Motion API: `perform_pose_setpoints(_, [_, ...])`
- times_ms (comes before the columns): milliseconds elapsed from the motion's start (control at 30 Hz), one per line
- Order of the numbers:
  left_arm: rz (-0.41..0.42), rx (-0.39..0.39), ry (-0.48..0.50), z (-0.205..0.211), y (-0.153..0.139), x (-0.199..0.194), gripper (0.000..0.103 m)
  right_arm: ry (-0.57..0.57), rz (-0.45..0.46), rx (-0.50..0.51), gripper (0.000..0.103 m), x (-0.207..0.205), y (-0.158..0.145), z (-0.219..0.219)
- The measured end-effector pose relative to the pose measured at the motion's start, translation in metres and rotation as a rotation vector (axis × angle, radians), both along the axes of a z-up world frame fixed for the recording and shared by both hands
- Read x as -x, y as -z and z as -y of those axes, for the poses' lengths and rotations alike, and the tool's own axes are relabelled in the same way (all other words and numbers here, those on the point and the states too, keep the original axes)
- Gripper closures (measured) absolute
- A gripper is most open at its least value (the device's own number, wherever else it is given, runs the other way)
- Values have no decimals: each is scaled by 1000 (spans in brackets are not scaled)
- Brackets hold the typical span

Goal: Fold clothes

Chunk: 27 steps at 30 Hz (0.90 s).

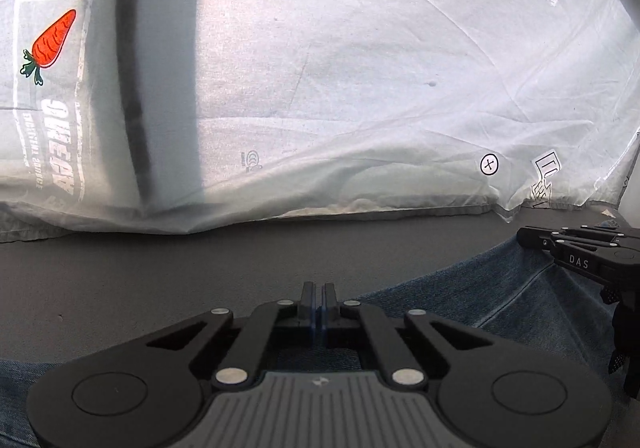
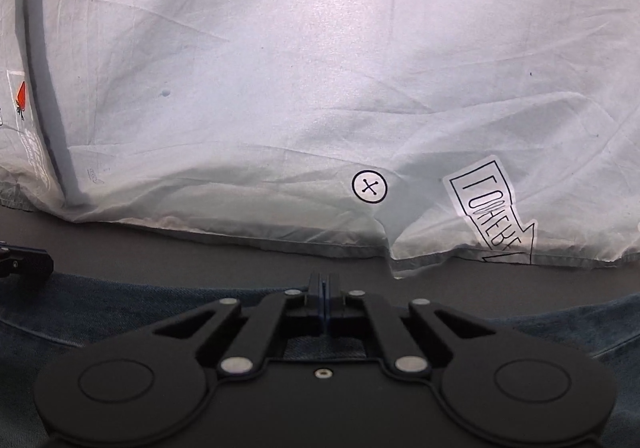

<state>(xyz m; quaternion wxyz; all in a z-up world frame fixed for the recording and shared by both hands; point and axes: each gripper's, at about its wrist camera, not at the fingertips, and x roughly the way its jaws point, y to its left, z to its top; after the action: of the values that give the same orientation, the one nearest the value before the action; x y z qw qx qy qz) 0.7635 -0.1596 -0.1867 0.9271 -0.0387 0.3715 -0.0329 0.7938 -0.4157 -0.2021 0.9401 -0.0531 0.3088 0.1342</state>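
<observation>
- The left gripper (image 1: pixel 319 298) has its jaws drawn together at the far edge of the blue jeans (image 1: pixel 520 300). A thin strip of blue shows between the fingers, so it looks clamped on the denim edge, though the actual bite is hard to make out.
- The right gripper (image 2: pixel 323 290) is also closed, its fingers meeting at the jeans' (image 2: pixel 120 300) far edge. Blue shows in the slit here too, so it probably holds cloth, but I cannot be sure.
- Each gripper sits over denim, which spreads to both sides and back under the body of the tool. From the left wrist, the right gripper (image 1: pixel 532 238) lies off to the right, over the same garment.
- Judged step: both grippers have taken hold of one edge of the jeans, ready for a fold. The next move likely calls for lifting both ends together, level with each other, and carrying the edge across the garment so it lands square.
- Just ahead of the fingertips runs a bare band of dark grey table (image 1: pixel 160 268), free of clutter.
- Beyond that band lies the hem of a white printed sheet (image 2: pixel 280 87), with a carrot print (image 1: pixel 50 41) far to the left and an arrow-shaped label (image 2: pixel 492 207) ahead to the right.
- Room to move looks good upward and toward the holder. A forward swing risks dragging the sheet's loose hem.
</observation>
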Motion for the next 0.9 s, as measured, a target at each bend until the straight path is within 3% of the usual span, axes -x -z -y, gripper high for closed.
perform_pose_setpoints(67, [-34, -14, -27, 0, 8, 2, 100, 19, -40, 50, 100, -4, 12, -4])
perform_pose_setpoints(133, [-40, 15, -46, -3, 9, 10, 97, 51, -26, 46, 87, 2, 8, 0])
perform_pose_setpoints(200, [-33, 38, -54, -2, 5, 21, 88, 83, -10, 40, 77, 10, 3, 6])
perform_pose_setpoints(367, [-45, 77, -46, 13, 15, 50, 88, 115, 7, -33, 86, 50, -13, 30])
perform_pose_setpoints(533, [2, 133, -100, 16, 28, 79, 87, 174, -42, -12, 86, 89, -3, 48])
perform_pose_setpoints(667, [6, 209, -149, 9, 31, 83, 86, 315, -59, -17, 86, 107, -2, 83])
perform_pose_setpoints(767, [22, 190, -155, 13, 32, 84, 86, 478, -41, 0, 85, 116, -6, 121])
perform_pose_setpoints(900, [71, 140, -151, 22, 35, 89, 85, 714, -14, -47, 66, 129, -3, 178])
